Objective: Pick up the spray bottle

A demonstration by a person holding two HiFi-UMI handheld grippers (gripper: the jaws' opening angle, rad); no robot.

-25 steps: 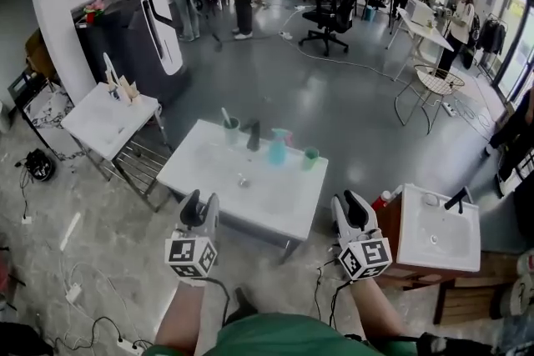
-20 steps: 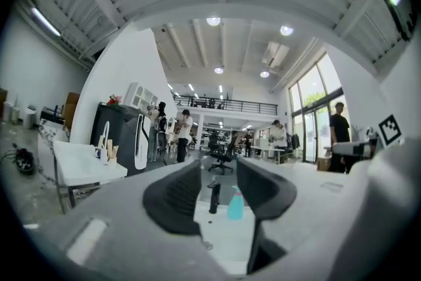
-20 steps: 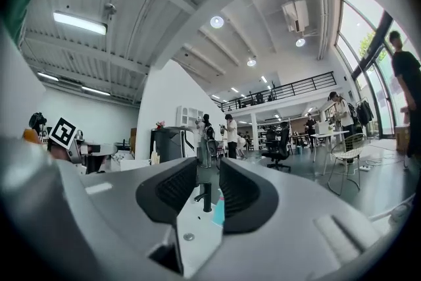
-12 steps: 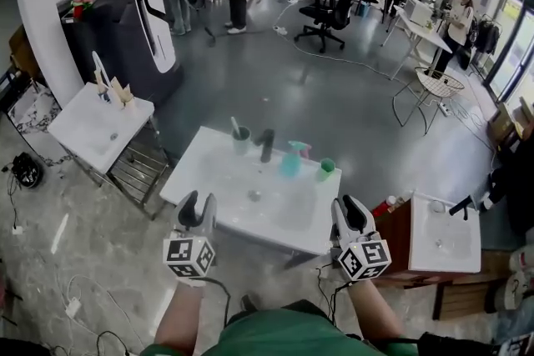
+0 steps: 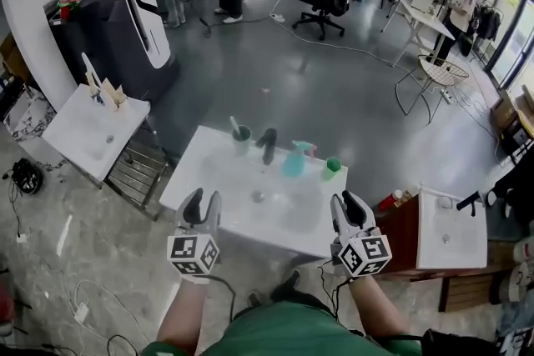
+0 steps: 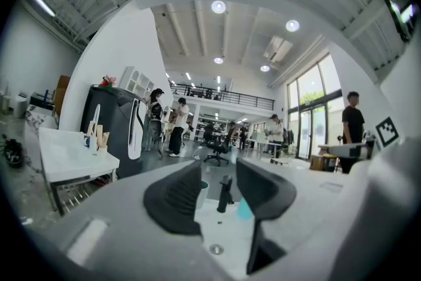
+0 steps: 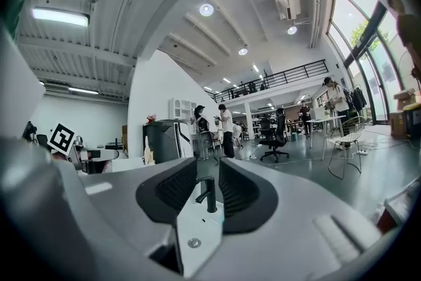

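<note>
spray bottle [image 5: 294,161] upright on worktop [image 5: 209,175] | ahead, nearer right claw [image 5: 351,204] than left claw [image 5: 200,204] | both spread, empty

Ahead of the left gripper [image 6: 218,181], the spray bottle [image 6: 244,208] is mostly hidden behind its right jaw; the cup [image 6: 203,185] peeks past the left jaw, blurred.

No legible text or signs

Spray bottle [image 5: 294,162] looks plastic, countertop [image 5: 213,179] smooth, glossy.
</note>
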